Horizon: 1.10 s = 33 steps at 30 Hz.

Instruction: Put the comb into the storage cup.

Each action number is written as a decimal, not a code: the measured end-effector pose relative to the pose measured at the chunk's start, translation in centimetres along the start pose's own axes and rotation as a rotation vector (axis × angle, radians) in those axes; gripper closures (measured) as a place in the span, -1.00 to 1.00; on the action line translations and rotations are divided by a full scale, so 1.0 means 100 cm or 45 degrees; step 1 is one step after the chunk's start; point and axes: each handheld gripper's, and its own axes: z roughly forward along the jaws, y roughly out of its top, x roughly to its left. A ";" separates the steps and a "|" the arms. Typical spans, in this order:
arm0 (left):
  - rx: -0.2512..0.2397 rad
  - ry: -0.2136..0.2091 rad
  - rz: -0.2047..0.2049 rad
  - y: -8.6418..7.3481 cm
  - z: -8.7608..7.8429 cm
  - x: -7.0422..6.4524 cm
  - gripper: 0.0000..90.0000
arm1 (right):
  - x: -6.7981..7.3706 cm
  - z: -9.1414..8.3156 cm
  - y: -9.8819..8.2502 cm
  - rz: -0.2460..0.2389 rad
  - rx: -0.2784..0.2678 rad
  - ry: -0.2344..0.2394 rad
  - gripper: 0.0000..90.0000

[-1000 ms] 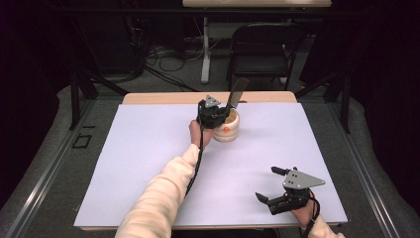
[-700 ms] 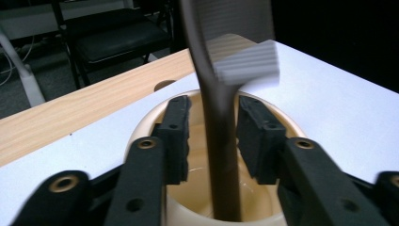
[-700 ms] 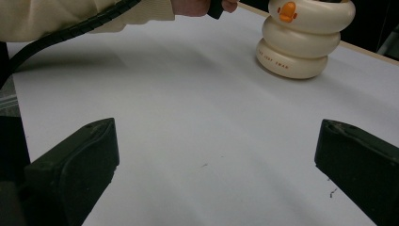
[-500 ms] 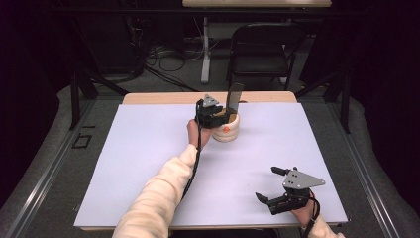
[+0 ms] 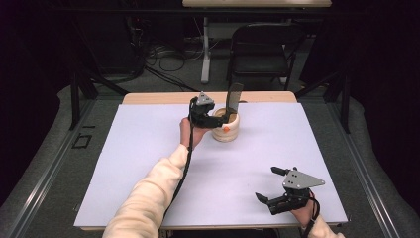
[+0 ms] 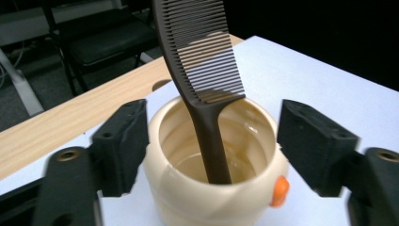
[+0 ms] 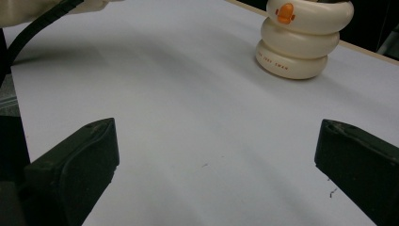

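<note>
left gripper (image 6: 211, 146): jaws spread, just been opening, pads clear of the cup
comb (image 6: 200, 61): stands handle-down in cream cup (image 6: 244, 188), between left jaws
right gripper (image 7: 216, 165): jaws spread, bare surface (image 7: 188, 94) between

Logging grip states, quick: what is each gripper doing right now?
Left gripper: open, jaws just opening, either side of the cream holder with the brown comb in it, pressing on neither.
Right gripper: open, holding nothing.
</note>
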 end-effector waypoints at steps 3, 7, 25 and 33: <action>0.006 0.002 0.011 0.000 -0.007 0.000 -0.54 | 0.000 0.000 0.000 -0.003 0.000 -0.002 -1.00; 0.022 -0.002 0.026 0.000 -0.018 0.002 -0.63 | 0.000 0.001 0.000 -0.003 -0.001 -0.002 -1.00; 0.043 0.026 0.043 -0.015 -0.056 0.008 -0.87 | 0.000 0.001 0.000 0.001 0.002 -0.004 -1.00; 0.049 0.035 0.066 -0.026 -0.071 0.006 -0.93 | -0.001 0.001 -0.001 0.006 0.006 -0.003 -1.00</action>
